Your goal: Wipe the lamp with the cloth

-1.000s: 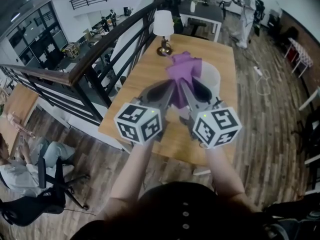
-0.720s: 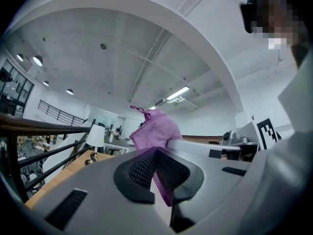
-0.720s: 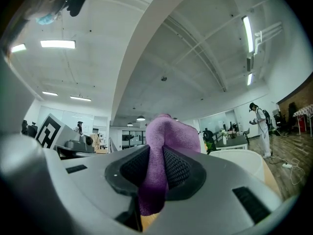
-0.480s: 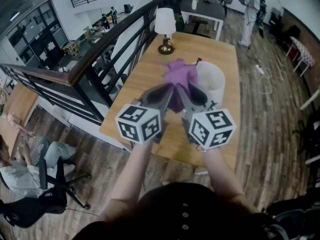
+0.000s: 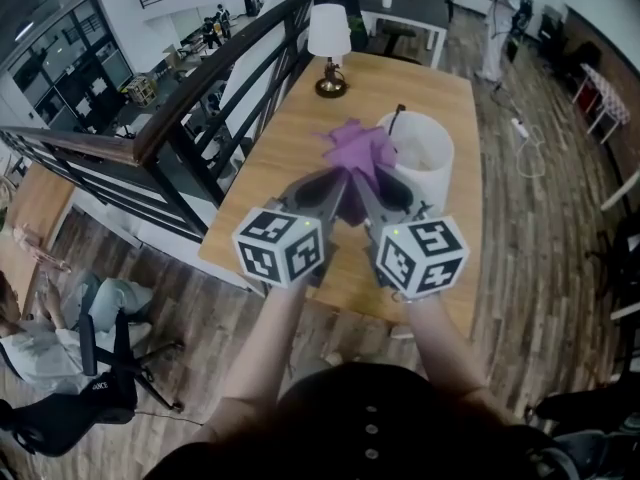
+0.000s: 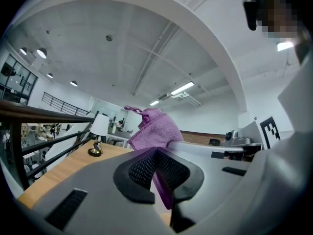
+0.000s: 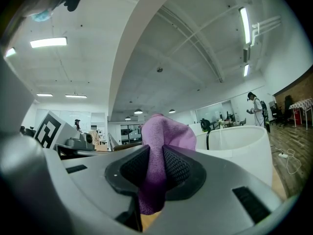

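1. The left hand-held gripper (image 5: 343, 176) and right hand-held gripper (image 5: 362, 174) both clamp the crumpled purple cloth (image 5: 358, 146) above the wooden table (image 5: 290, 158).
2. The white-shaded, brass-based lamp (image 5: 328, 43) stands well apart, far and slightly left; the left one looks nearer.

Our left tongs (image 6: 156, 153) and right tongs (image 7: 155, 153) are twins. Both have smooth pale-grey shells with dark rectangular slots (image 6: 67, 208) sunk into them. Each jaw ends in a black pad (image 6: 140, 172) with fine mesh-like ribbing. At the rear of each sits a white cube with bold black square markers on its faces: the left cube (image 5: 280, 248) and the right cube (image 5: 422, 256). A tiny green light (image 5: 396, 233) glows beside the right one. We wear a dark top (image 5: 330, 408) with a row of small pale buttons (image 5: 372, 428) down its middle.
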